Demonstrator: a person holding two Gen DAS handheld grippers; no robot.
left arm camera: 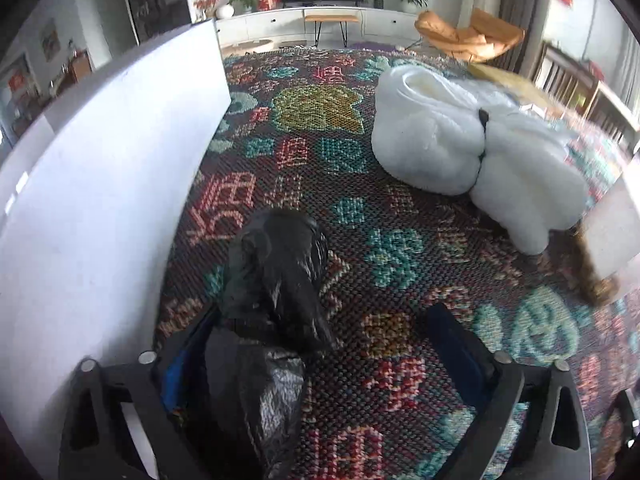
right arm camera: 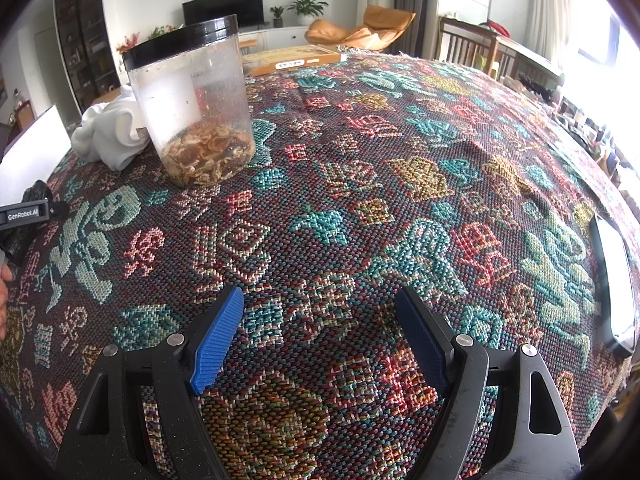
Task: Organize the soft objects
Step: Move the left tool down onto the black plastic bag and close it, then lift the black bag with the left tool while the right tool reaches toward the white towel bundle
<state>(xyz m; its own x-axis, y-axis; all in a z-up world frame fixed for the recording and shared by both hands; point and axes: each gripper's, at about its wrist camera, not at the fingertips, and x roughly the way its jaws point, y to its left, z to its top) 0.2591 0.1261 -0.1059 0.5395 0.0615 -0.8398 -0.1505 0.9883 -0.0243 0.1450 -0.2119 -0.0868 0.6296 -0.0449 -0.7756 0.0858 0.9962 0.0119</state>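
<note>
A crumpled black plastic bag (left arm camera: 276, 280) lies on the patterned tablecloth (left arm camera: 400, 264) between the fingers of my left gripper (left arm camera: 324, 316). It rests against the left pad, and a wide gap of cloth shows before the right pad, so the gripper is open. A white fluffy cloth bundle (left arm camera: 460, 148) sits farther back on the right. In the right wrist view my right gripper (right arm camera: 320, 300) is open over bare tablecloth (right arm camera: 360, 200). The white bundle (right arm camera: 108, 132) lies at the back left there. The left gripper (right arm camera: 24, 212) with the black bag (right arm camera: 38, 190) shows at the left edge.
A clear jar (right arm camera: 192, 108) with a black lid and brown dried pieces stands beside the white bundle. A white board (left arm camera: 100, 180) stands upright along the left. A phone (right arm camera: 616, 280) lies at the right edge. A flat wooden box (right arm camera: 296, 60) lies at the back.
</note>
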